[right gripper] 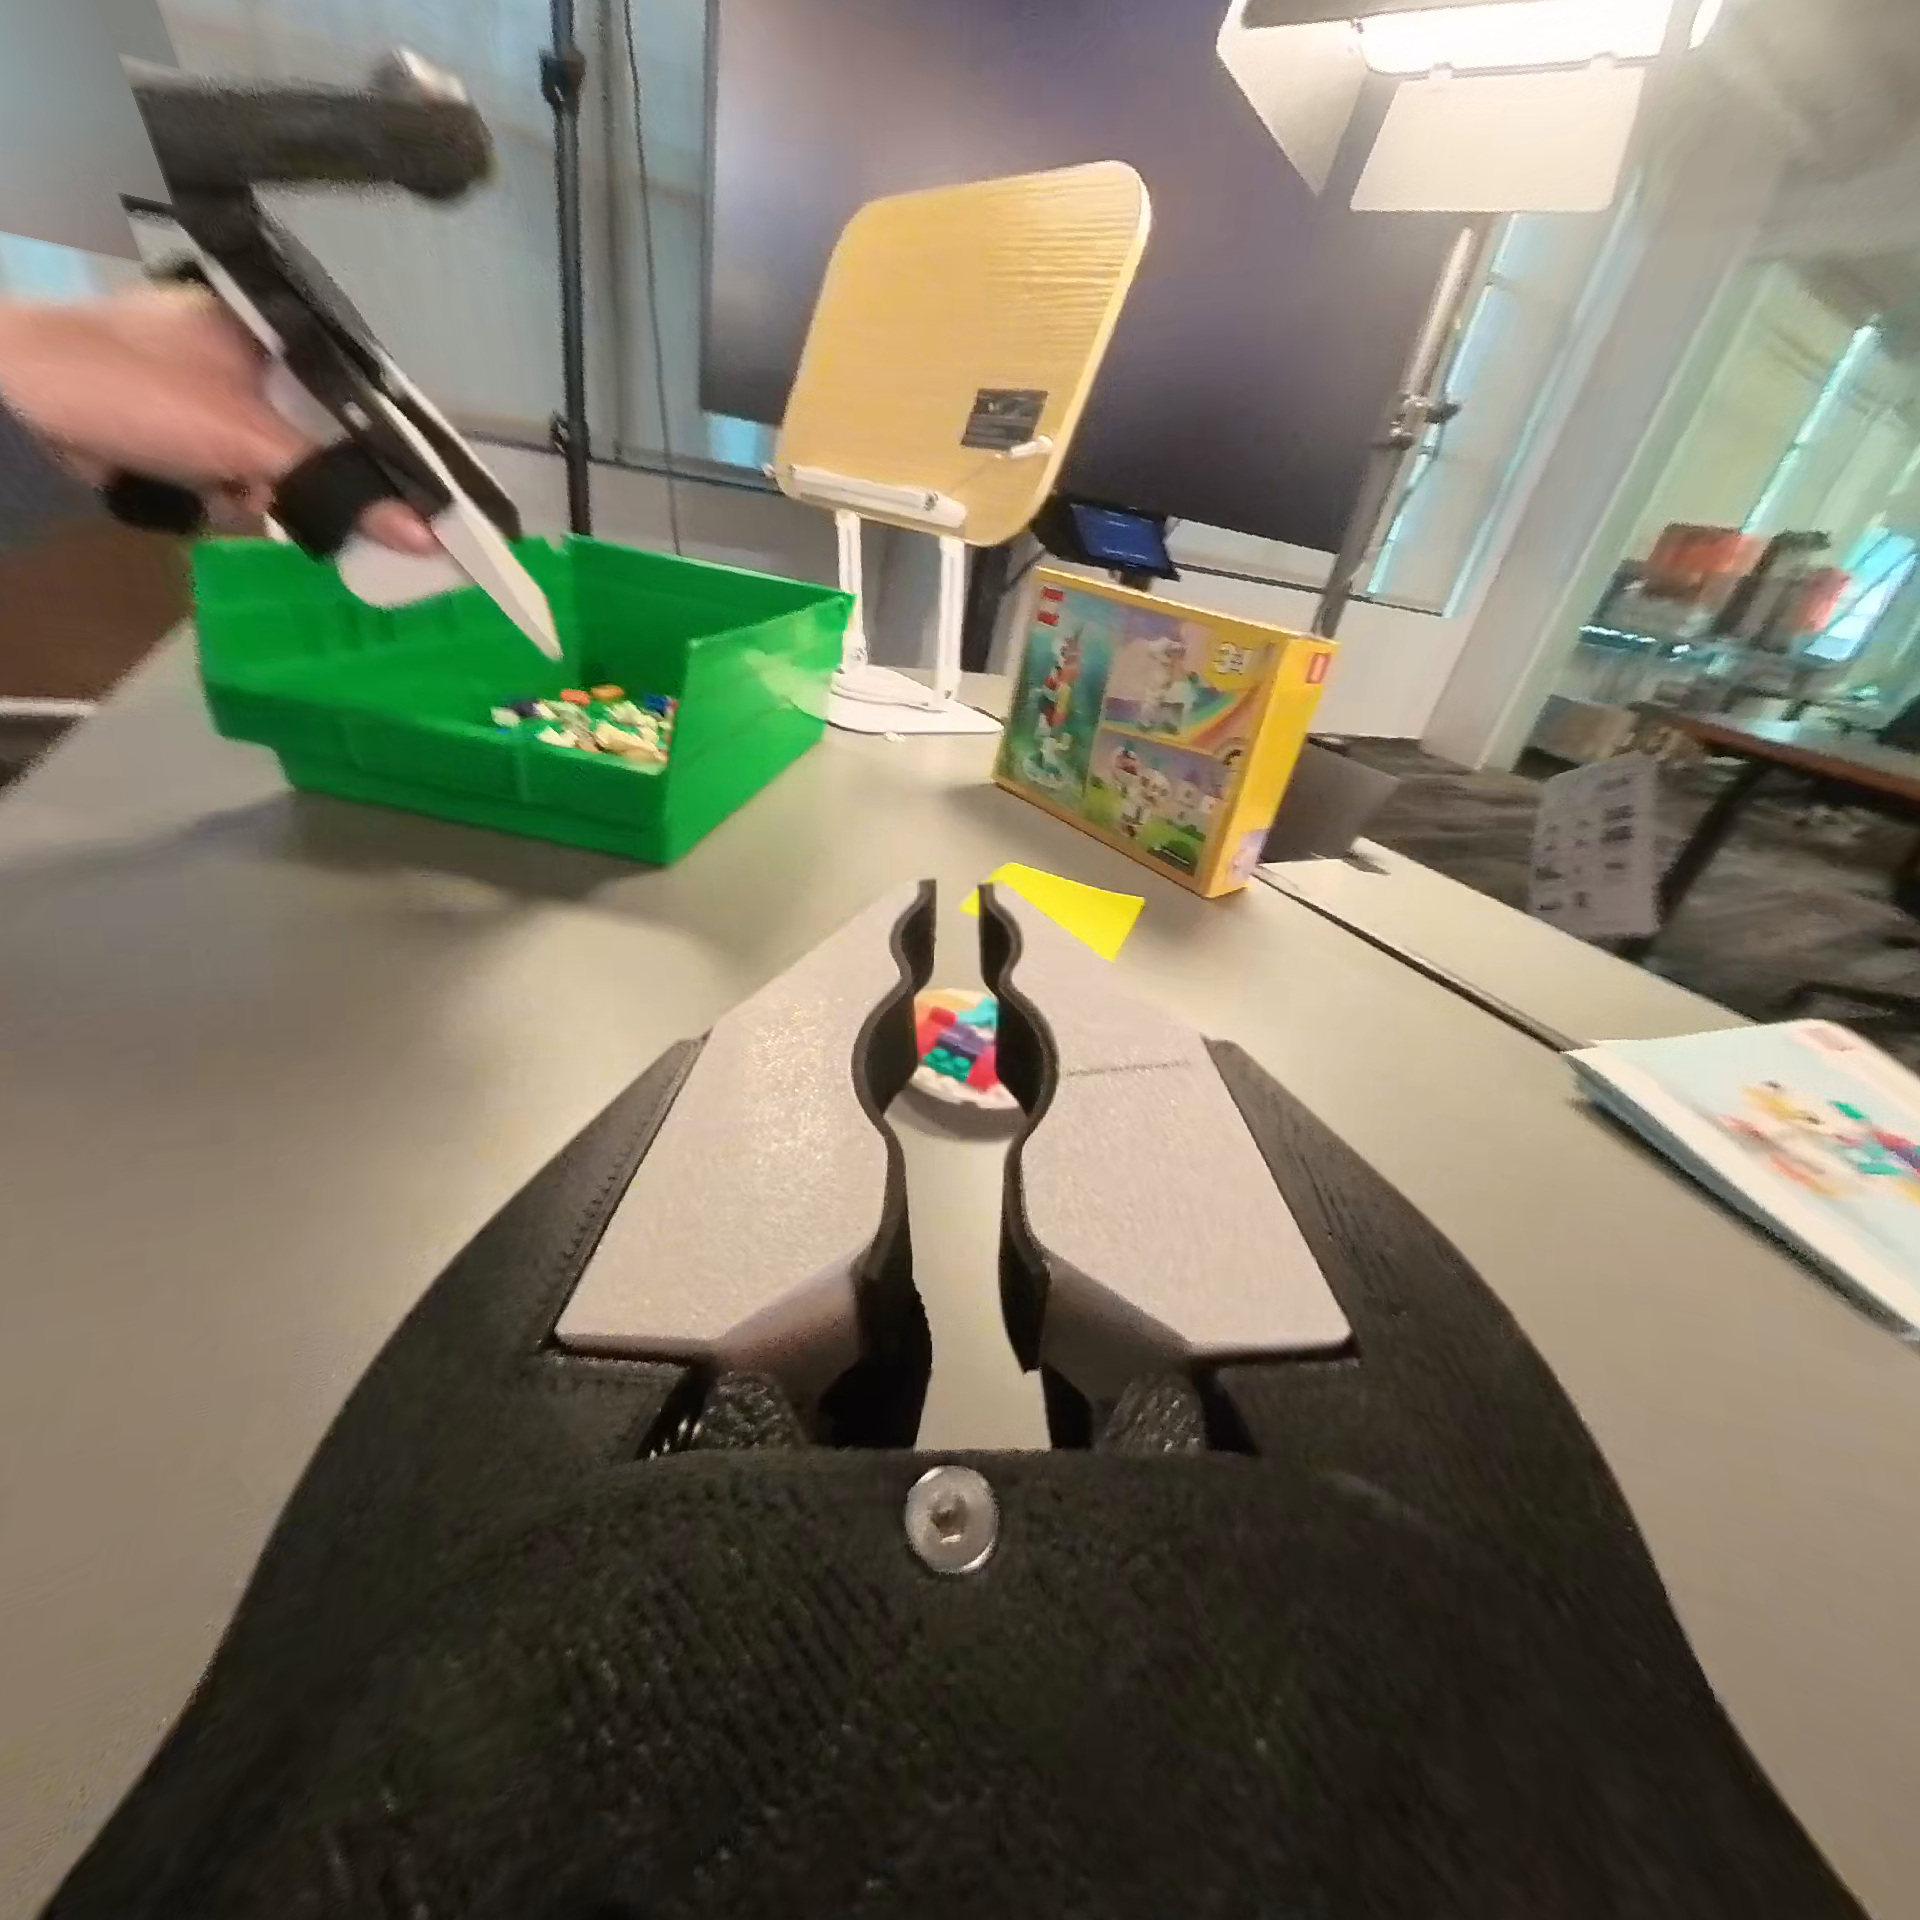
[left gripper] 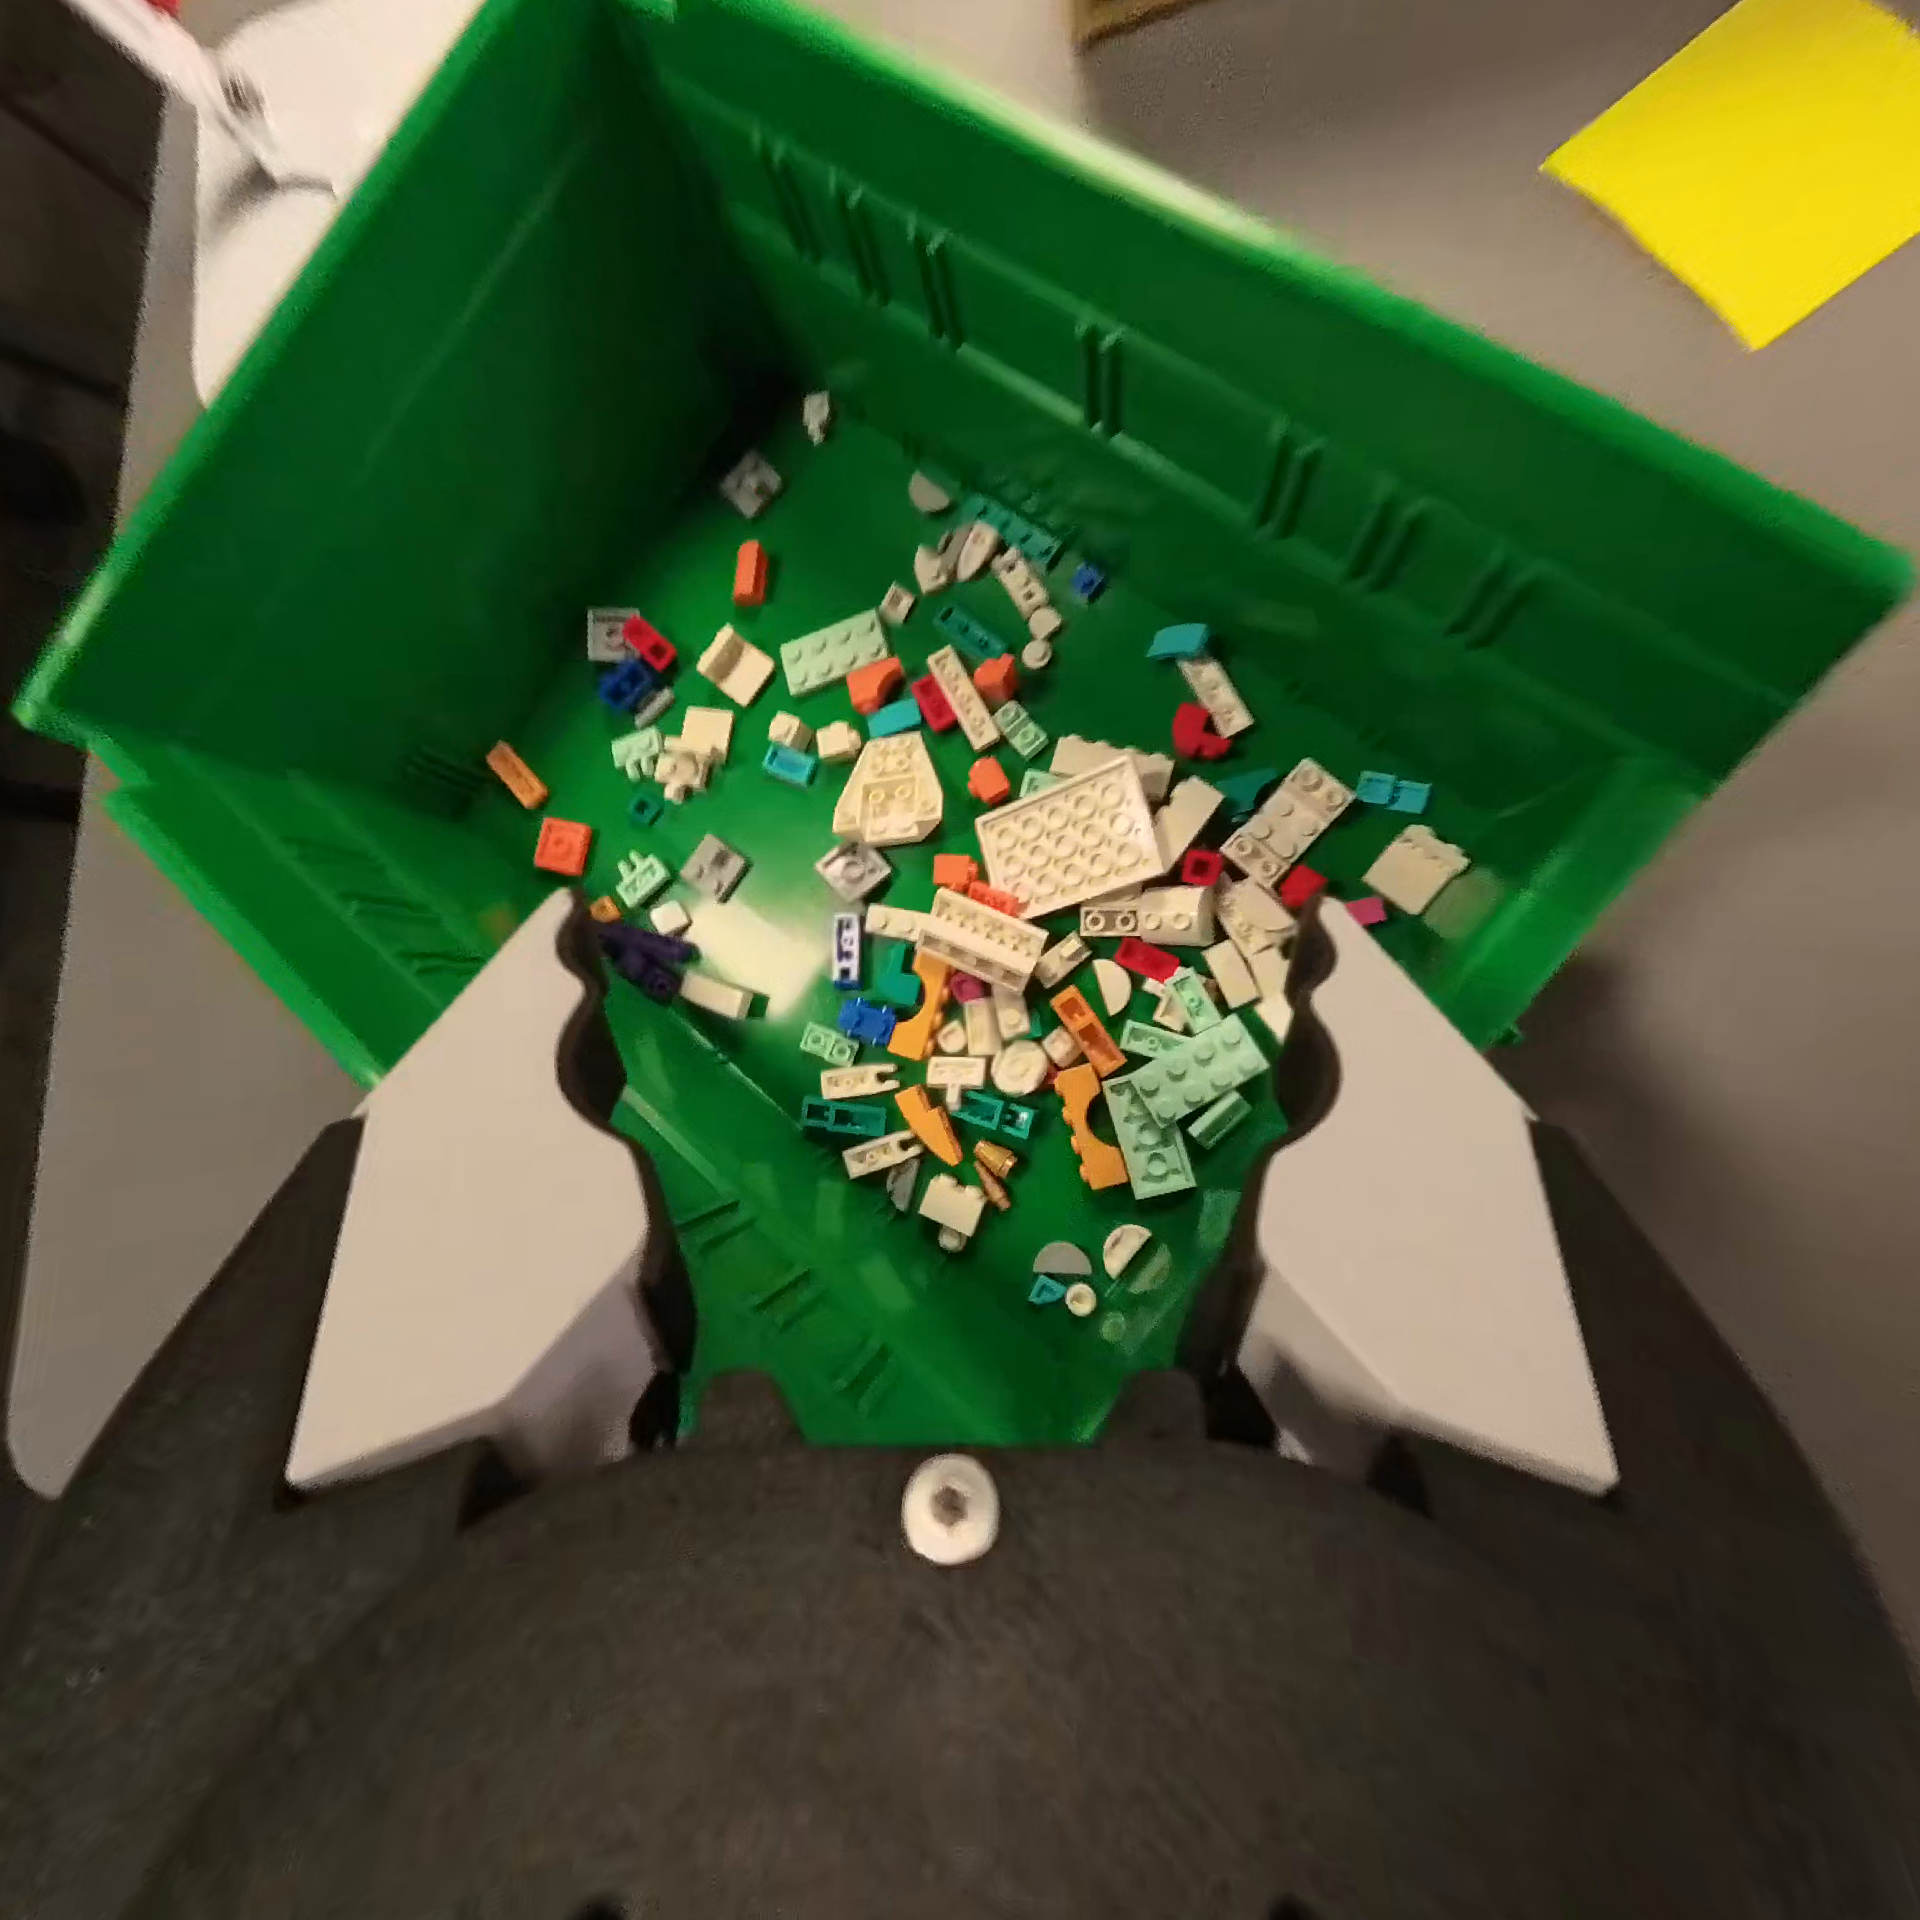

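Observation:
A green bin (left gripper: 416,468) holds several small loose bricks (left gripper: 1070,842) of many colours. My left gripper (left gripper: 945,914) is wide open and empty. It points down into the bin, just above the bricks. In the right wrist view a hand (right gripper: 135,405) holds the left gripper (right gripper: 540,634) over the bin (right gripper: 436,727). My right gripper (right gripper: 953,896) is nearly shut with a narrow gap and holds nothing. It hovers low over the grey table (right gripper: 416,1039). A small colourful brick build on a round white base (right gripper: 951,1044) shows between its fingers, on the table.
A yellow paper note (right gripper: 1070,904) lies past the right fingertips and also shows in the left wrist view (left gripper: 1756,156). A yellow toy box (right gripper: 1153,727), a wooden book stand (right gripper: 966,343) and an open booklet (right gripper: 1766,1132) stand around.

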`<state>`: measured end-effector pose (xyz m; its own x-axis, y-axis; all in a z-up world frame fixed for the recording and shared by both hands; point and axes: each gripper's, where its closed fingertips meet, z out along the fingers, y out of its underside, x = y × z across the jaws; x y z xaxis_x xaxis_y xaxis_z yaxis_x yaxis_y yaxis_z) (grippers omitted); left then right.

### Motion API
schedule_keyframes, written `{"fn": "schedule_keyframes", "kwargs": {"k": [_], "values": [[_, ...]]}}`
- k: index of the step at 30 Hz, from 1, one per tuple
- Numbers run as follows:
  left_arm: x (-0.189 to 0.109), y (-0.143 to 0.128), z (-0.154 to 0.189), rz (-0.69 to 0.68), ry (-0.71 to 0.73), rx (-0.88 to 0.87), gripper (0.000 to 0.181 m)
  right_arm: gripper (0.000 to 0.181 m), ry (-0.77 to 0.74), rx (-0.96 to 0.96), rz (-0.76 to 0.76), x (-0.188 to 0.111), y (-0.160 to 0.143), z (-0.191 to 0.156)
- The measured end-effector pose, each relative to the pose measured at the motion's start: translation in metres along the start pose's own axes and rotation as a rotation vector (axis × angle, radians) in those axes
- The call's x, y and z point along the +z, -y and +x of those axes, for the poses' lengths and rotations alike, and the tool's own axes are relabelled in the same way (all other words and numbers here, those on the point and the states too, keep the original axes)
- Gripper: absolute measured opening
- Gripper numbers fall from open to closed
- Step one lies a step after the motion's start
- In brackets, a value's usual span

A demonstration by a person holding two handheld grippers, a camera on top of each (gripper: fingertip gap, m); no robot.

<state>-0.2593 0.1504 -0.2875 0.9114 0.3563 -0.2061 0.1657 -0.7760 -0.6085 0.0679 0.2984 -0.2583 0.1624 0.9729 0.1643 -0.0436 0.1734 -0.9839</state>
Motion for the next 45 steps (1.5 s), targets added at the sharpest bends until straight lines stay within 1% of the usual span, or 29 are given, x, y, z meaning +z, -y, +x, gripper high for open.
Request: {"fn": "schedule_keyframes", "kwargs": {"k": [4, 7, 9, 12, 13, 15, 17, 18, 20, 22, 24, 26, 31, 36, 41, 45], "values": [[-0.023, 0.013, 0.016, 0.134, -0.026, 0.088, 0.123, 0.005, -0.087, -0.174, -0.051, -0.004, -0.001, 0.002], [-0.044, 0.021, 0.029, 0.253, -0.075, 0.146, 0.118, 0.009, -0.181, -0.320, -0.088, -0.019, 0.004, 0.001], [-0.058, 0.023, 0.036, 0.325, -0.112, 0.178, 0.117, 0.018, -0.218, -0.329, -0.122, -0.035, 0.005, -0.007], [-0.076, 0.023, 0.042, 0.413, -0.169, 0.215, 0.117, 0.047, -0.305, -0.276, -0.206, -0.073, -0.002, -0.019], [-0.081, 0.023, 0.044, 0.443, -0.190, 0.221, 0.117, 0.057, -0.362, -0.285, -0.234, -0.089, -0.005, -0.021], [-0.095, 0.026, 0.050, 0.524, -0.248, 0.228, 0.118, 0.067, -0.509, -0.358, -0.274, -0.122, -0.003, -0.020], [-0.110, 0.030, 0.060, 0.619, -0.316, 0.244, 0.119, 0.077, -0.628, -0.464, -0.289, -0.146, 0.002, -0.022], [-0.118, 0.032, 0.063, 0.666, -0.334, 0.245, 0.119, 0.081, -0.669, -0.515, -0.286, -0.153, 0.003, -0.023], [-0.132, 0.037, 0.070, 0.753, -0.383, 0.244, 0.118, 0.085, -0.722, -0.614, -0.268, -0.156, 0.008, -0.025], [-0.144, 0.037, 0.084, 0.809, -0.464, 0.241, 0.118, 0.086, -0.763, -0.647, -0.257, -0.157, 0.014, -0.024], [-0.152, 0.033, 0.098, 0.836, -0.535, 0.249, 0.117, 0.083, -0.791, -0.653, -0.222, -0.162, 0.020, -0.024], [-0.154, 0.026, 0.110, 0.835, -0.574, 0.258, 0.117, 0.083, -0.808, -0.605, -0.219, -0.166, 0.019, -0.020], [-0.156, 0.006, 0.127, 0.833, -0.610, 0.278, 0.118, 0.081, -0.799, -0.584, -0.213, -0.166, 0.019, -0.020], [-0.164, -0.021, 0.127, 0.831, -0.607, 0.245, 0.116, 0.076, -0.761, -0.632, -0.205, -0.161, 0.021, -0.027], [-0.170, -0.043, 0.115, 0.835, -0.547, 0.212, 0.113, 0.076, -0.764, -0.619, -0.171, -0.163, 0.025, -0.029], [-0.174, -0.058, 0.110, 0.816, -0.526, 0.205, 0.112, 0.075, -0.761, -0.579, -0.181, -0.165, 0.021, -0.025]]}}
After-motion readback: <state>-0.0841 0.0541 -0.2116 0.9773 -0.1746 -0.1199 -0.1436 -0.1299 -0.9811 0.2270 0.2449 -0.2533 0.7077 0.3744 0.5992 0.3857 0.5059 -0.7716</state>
